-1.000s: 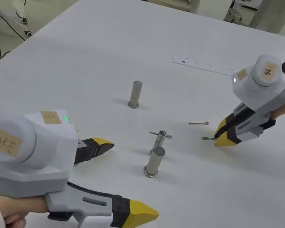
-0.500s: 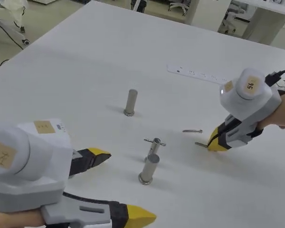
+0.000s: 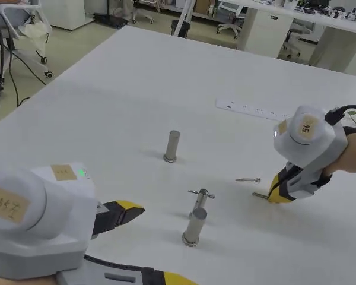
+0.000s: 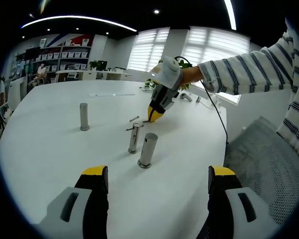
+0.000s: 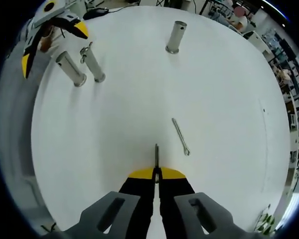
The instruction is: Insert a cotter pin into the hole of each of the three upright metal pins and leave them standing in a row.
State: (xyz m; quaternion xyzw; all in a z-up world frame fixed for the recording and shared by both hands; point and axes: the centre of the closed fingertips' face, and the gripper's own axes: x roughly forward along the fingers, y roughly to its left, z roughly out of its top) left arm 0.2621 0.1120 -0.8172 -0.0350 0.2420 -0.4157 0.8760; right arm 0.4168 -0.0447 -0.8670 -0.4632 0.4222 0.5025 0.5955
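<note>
Three metal pins stand upright on the white table. The far pin (image 3: 172,146) (image 4: 83,117) (image 5: 176,37) and the near pin (image 3: 193,227) (image 4: 148,150) (image 5: 71,68) are bare. The middle pin (image 3: 200,203) (image 4: 135,138) (image 5: 92,62) has a cotter pin (image 3: 202,193) through its top. My right gripper (image 3: 277,195) (image 5: 156,172) (image 4: 157,113) is shut on a cotter pin (image 3: 260,195) (image 5: 156,155), its tip low at the table. Just beside it lies a loose cotter pin (image 3: 248,179) (image 5: 180,136). My left gripper (image 3: 157,242) (image 4: 157,179) is open, holds nothing, and sits near the two close pins.
A white power strip (image 3: 255,110) lies flat beyond the right gripper. A cable runs from the right gripper off to the right. Chairs and desks stand past the table's far edge. Bare table spreads around the far pin.
The head camera has tilted, shifting the whole picture. The right gripper stays shut on its cotter pin beside the loose one. The pins have not moved.
</note>
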